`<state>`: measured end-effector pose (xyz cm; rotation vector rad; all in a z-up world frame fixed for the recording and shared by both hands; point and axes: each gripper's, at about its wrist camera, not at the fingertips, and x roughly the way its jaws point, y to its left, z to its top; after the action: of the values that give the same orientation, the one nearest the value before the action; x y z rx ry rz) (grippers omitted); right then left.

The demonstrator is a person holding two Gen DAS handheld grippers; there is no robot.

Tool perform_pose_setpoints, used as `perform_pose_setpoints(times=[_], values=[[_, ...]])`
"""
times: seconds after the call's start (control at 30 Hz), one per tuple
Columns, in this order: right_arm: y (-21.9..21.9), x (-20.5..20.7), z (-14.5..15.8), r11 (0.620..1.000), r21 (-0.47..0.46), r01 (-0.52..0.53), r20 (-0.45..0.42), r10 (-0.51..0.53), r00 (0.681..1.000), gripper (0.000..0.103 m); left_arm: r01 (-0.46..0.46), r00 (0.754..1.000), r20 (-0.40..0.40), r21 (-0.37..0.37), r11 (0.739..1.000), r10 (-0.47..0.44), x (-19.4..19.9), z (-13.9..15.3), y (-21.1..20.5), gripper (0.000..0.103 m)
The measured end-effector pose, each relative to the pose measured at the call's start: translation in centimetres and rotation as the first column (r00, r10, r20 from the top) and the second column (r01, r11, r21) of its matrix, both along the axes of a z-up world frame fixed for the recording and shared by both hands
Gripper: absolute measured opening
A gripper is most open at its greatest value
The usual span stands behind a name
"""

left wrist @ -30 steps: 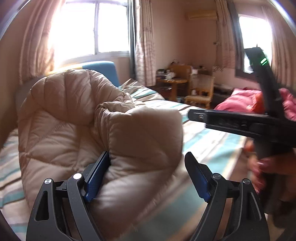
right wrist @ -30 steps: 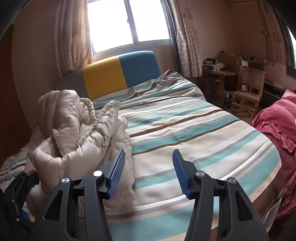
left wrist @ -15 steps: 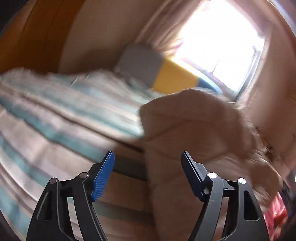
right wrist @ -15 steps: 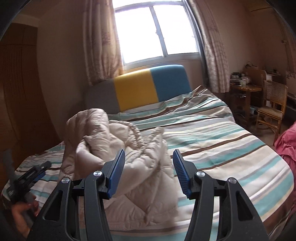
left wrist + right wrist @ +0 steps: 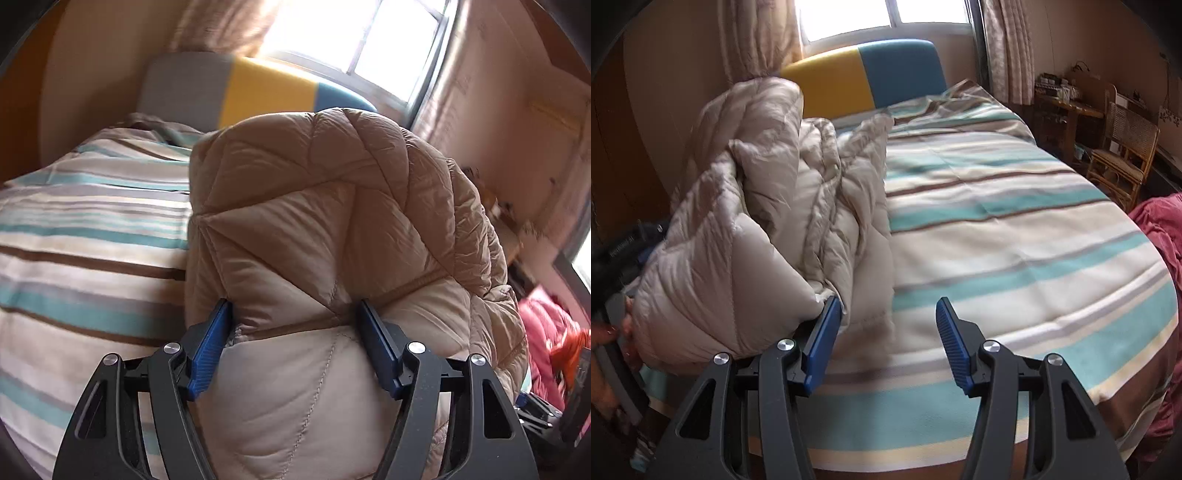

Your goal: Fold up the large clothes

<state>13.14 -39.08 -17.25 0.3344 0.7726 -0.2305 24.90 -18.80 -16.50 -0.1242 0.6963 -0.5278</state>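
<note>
A beige quilted puffer jacket (image 5: 332, 229) is bunched up on the left side of the striped bed (image 5: 1015, 229). In the left wrist view my left gripper (image 5: 295, 347) has its jaws wide apart with a fold of the jacket bulging between the blue pads (image 5: 208, 354); the pads touch the fabric on both sides. In the right wrist view the jacket (image 5: 768, 221) rises in a crumpled heap at the left. My right gripper (image 5: 886, 343) is open and empty over the bed's near edge, its left pad just beside the jacket's hem.
A yellow and blue headboard (image 5: 864, 77) stands under the window. A wooden table (image 5: 1067, 107) and a wicker chair (image 5: 1126, 147) are at the right. A red blanket (image 5: 1160, 229) lies off the bed's right side.
The left gripper swung back onto the jacket, so a fold now sits between its pads. The right gripper came lower and closer to the jacket's hem.
</note>
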Motion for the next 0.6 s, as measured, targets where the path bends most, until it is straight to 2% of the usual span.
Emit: perform_pose_setpoints(times=[0.1,0.23,0.4,0.5,0.6], values=[[-1.0,-1.3,0.5,0.999,-0.005,0.052,0.012,-0.052,0.999,0.054,0.021,1.0,0.0,0.056,0.998,-0.021,0.5,0.3,-1.0,0.068],[-2.3,-2.5,3.8,0.991,-0.036,0.128,0.107,-0.124,0.987,0.054,0.028,0.999,-0.043,0.066,0.997,-0.025,1.2,1.3,-1.9,0.068],[-2.0,0.8,8.4,0.996,-0.036,0.079,0.198,-0.07,0.978,0.054,0.053,0.997,-0.057,0.112,0.992,-0.047,2.1,2.0,-3.4,0.068],[-1.1,3.8,10.6,0.996,-0.072,0.047,0.225,-0.03,0.974,0.054,0.08,0.996,-0.04,0.148,0.986,-0.075,1.6,2.3,-4.5,0.068],[-0.4,6.7,11.6,0.995,-0.092,0.025,0.232,-0.003,0.973,0.054,0.091,0.996,-0.03,0.168,0.982,-0.087,1.6,2.2,-4.8,0.068]])
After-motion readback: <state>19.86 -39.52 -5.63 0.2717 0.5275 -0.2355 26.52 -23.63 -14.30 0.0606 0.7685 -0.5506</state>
